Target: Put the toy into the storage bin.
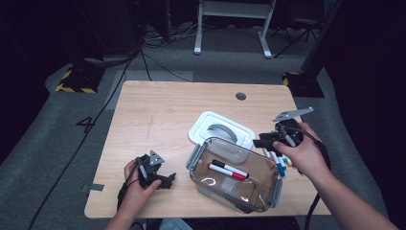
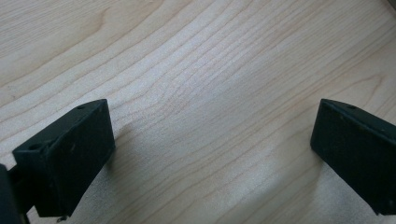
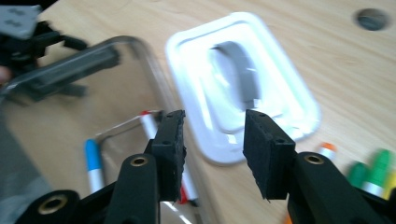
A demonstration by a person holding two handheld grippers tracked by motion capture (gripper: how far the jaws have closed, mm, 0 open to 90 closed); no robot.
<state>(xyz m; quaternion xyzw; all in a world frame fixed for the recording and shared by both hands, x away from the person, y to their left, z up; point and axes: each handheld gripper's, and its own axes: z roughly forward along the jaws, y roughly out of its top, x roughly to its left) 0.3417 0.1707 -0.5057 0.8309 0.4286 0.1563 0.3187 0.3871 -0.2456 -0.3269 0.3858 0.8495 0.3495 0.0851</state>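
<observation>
pale wood grain of the table [image 1: 158, 120] carries everything in this scene, read from left to right. at far left, the left gripper [image 1: 165, 180] rests low on the table near the person's edge, held by the left hand [image 1: 136, 184]; its jaws stand wide apart with bare wood between them, so it holds nothing and probably waits its turn. next comes the clear plastic box [image 1: 234, 175], open at the top, with a black marker [image 1: 230, 168] and a red marker [image 1: 226, 172] lying side by side on its floor; a blue marker [image 3: 93, 163] shows through the wall in the right gripper view, though blur makes it hard to tell whether it lies inside or just beyond. behind the box, touching or nearly touching its far rim, lies the white lid [image 1: 220, 127], set aside so the box stays open for loading. further right, the right gripper [image 1: 258, 142] hovers above the box's right end, jaws half open and empty, apparently between one marker and the next. beneath that hand, loose markers [image 1: 277, 160] lie clustered on the table just beside the box, placed within short reach for transfer.
</observation>
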